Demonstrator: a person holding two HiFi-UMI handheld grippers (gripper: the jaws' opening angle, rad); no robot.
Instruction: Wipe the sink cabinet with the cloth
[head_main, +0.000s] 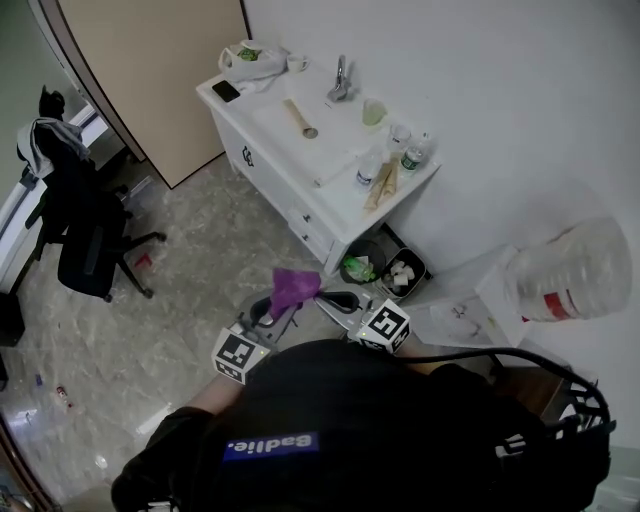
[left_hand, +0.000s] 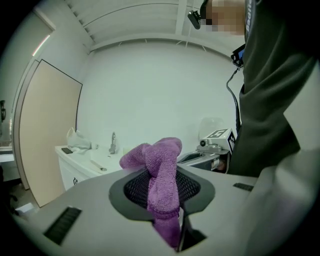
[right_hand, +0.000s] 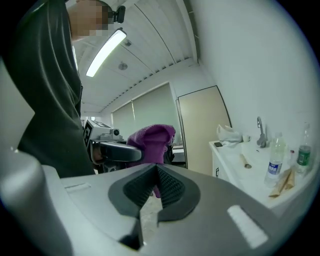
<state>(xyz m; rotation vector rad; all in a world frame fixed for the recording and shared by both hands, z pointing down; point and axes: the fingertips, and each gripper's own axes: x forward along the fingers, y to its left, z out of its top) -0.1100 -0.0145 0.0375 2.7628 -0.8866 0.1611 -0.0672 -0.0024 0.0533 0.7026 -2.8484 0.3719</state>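
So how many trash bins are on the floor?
2. One round bin sits on the floor by the sink cabinet's end; a squarer bin stands right beside it, nearer the wall. More may be hidden behind the person.

Cloth (head_main: 293, 288) one; left claw (head_main: 264, 307), right claw (head_main: 336, 299) two; sink cabinet (head_main: 272, 180) one; bottles (head_main: 410, 155) two; bins (head_main: 375, 247) two; chair (head_main: 85, 240) one.

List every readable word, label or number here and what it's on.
Blue patch on the person's dark top: white print, maybe a name tag, not quoted.
Water jug, red label: too blurred.
Bottle labels by the sink: too small.
Marker cubes: square patterns only, no words.
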